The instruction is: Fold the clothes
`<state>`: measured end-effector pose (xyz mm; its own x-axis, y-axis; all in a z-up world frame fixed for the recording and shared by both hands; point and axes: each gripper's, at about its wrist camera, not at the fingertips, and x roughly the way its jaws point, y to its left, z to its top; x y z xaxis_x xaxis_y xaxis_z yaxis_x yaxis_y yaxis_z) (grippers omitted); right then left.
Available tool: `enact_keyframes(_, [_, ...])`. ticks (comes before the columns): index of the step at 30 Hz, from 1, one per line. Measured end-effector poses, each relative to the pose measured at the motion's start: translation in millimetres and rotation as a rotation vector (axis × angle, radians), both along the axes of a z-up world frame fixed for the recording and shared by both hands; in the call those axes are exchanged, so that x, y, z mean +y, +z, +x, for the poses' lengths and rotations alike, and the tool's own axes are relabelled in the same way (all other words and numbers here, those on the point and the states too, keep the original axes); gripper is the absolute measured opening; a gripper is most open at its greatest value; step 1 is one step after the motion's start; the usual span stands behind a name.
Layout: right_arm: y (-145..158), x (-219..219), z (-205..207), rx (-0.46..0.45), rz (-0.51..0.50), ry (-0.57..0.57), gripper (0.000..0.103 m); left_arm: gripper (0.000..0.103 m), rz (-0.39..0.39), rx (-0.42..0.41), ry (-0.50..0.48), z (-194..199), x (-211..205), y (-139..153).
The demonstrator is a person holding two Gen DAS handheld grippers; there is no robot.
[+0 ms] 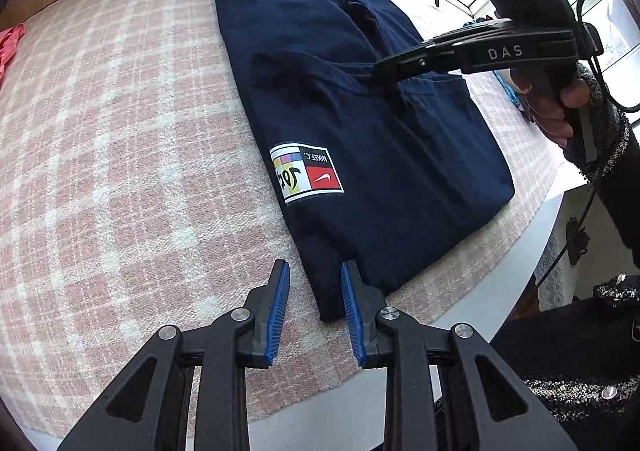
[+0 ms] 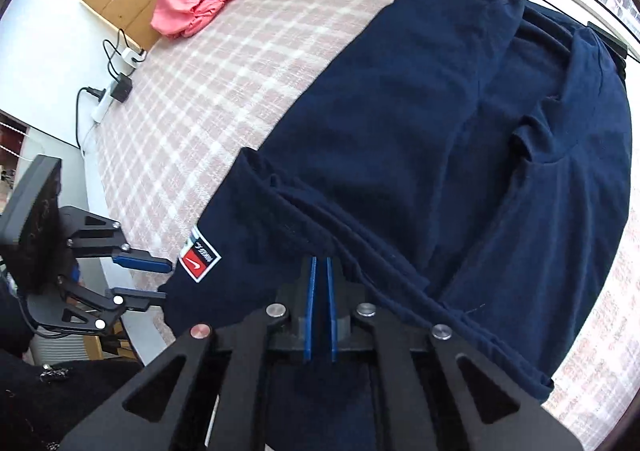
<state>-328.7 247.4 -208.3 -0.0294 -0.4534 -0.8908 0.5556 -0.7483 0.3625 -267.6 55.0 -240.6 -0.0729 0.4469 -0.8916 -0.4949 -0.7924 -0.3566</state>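
One navy shirt (image 1: 360, 123) flat on plaid bed (image 1: 120, 131), part-folded. Soft, limp, light; best pinched at hems. Right claw (image 2: 320, 279) nipped on a fold; left claw (image 1: 314, 283) gaping, empty, straddling near corner.

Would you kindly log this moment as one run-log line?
task: fold clothes | left gripper: open at hem of navy cotton T-shirt | right gripper: shut on shirt fold | surface: pink plaid cloth
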Motion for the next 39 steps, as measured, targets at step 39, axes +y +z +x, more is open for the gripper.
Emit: enact_keyframes(39, [-30.7, 165.3, 148.8, -0.016, 0.175, -0.360, 0.034, 0.016, -0.138, 0.071, -0.217, 42.9, 47.3, 12.3])
